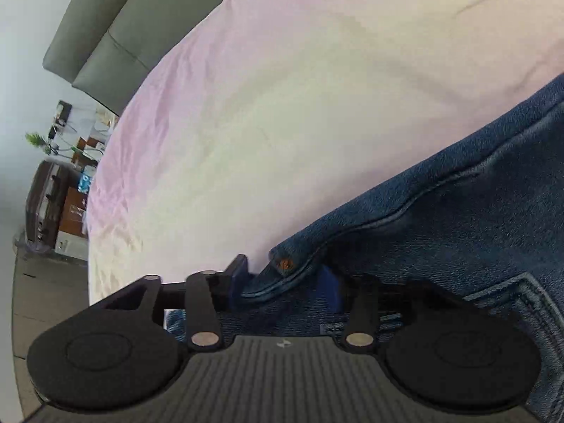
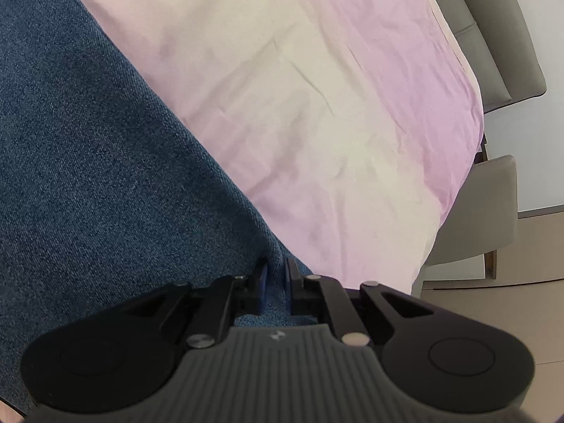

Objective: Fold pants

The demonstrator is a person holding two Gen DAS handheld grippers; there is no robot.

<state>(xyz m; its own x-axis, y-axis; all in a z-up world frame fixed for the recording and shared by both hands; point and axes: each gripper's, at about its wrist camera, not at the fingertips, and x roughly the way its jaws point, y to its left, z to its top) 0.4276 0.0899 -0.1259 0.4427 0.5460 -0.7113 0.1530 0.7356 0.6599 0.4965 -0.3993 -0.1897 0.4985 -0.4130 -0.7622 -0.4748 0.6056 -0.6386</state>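
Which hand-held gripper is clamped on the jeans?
The right hand-held gripper: its jaws pinch the jeans edge. The left hand-held gripper stands open, denim loose between its jaws.

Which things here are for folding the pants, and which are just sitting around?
For the job:
- jeans
- left gripper, open around the jeans' edge
- right gripper, shut on the denim
- pink bedsheet, under the jeans

Just lying about:
- grey headboard
- suitcase
- small plant
- chair
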